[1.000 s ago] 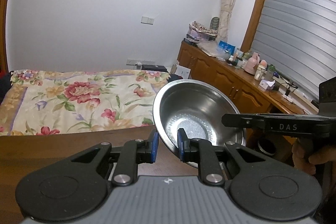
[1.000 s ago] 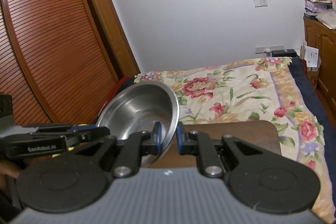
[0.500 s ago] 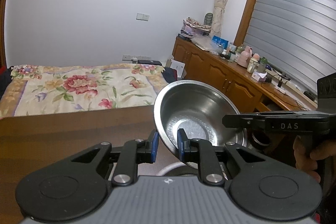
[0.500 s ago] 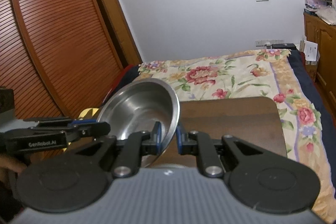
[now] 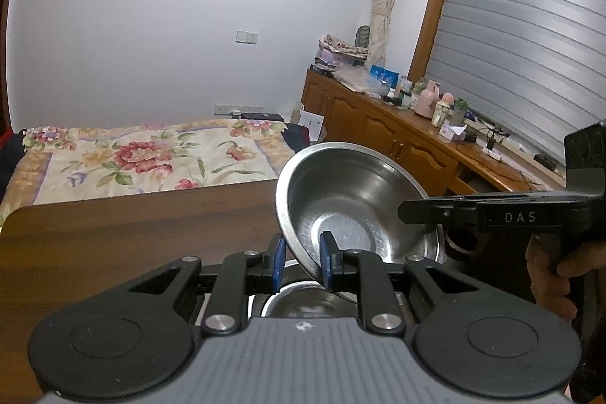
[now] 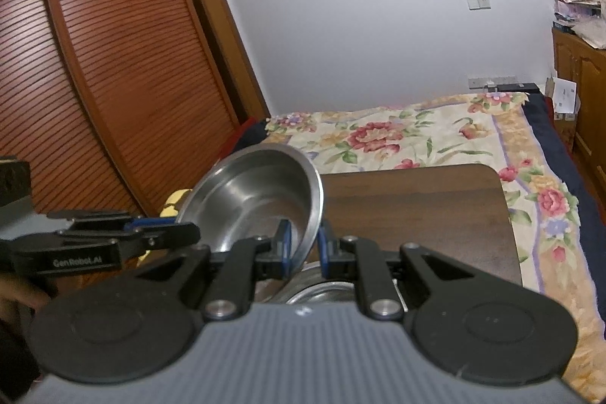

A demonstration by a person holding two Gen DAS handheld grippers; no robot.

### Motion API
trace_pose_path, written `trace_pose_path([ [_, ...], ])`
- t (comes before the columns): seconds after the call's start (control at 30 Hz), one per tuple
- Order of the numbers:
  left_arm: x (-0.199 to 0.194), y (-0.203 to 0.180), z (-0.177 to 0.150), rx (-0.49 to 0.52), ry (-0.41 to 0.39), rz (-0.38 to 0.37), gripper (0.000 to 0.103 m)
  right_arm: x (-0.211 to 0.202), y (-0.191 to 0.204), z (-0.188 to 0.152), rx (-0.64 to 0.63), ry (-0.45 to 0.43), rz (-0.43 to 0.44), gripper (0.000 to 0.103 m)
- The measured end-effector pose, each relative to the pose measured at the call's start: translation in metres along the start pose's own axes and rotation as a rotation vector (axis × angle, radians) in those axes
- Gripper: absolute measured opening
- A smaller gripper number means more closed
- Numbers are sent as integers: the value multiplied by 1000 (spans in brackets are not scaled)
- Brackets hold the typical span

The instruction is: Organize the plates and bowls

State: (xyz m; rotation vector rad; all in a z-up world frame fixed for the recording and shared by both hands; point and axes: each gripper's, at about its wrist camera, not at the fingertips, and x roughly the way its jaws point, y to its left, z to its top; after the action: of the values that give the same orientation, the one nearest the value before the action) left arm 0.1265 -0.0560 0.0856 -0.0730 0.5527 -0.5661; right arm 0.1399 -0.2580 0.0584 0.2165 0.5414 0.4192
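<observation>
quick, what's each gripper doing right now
left gripper: shut on the round stainless steel bowl, gripping its rim
right gripper: shut on the same bowl's opposite rim

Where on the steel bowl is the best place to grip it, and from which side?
On the thin rim, one gripper from each side, as held now. The steel bowl is wide with smooth sloping walls, so only the rim fits between the pads. The left gripper pinches its near edge, the right gripper the opposite edge, one pad inside and one outside.
</observation>
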Motion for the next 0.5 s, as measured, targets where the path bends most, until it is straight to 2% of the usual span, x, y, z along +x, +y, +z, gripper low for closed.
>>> trace_pose_path([
  [0.23, 10, 10, -16, -38, 9, -9, 20, 13, -20, -24, 103, -26, 51, 17],
  [0.5, 30, 11, -44, -15, 35, 9, 20, 21, -24, -49, 105, -23, 46, 17],
])
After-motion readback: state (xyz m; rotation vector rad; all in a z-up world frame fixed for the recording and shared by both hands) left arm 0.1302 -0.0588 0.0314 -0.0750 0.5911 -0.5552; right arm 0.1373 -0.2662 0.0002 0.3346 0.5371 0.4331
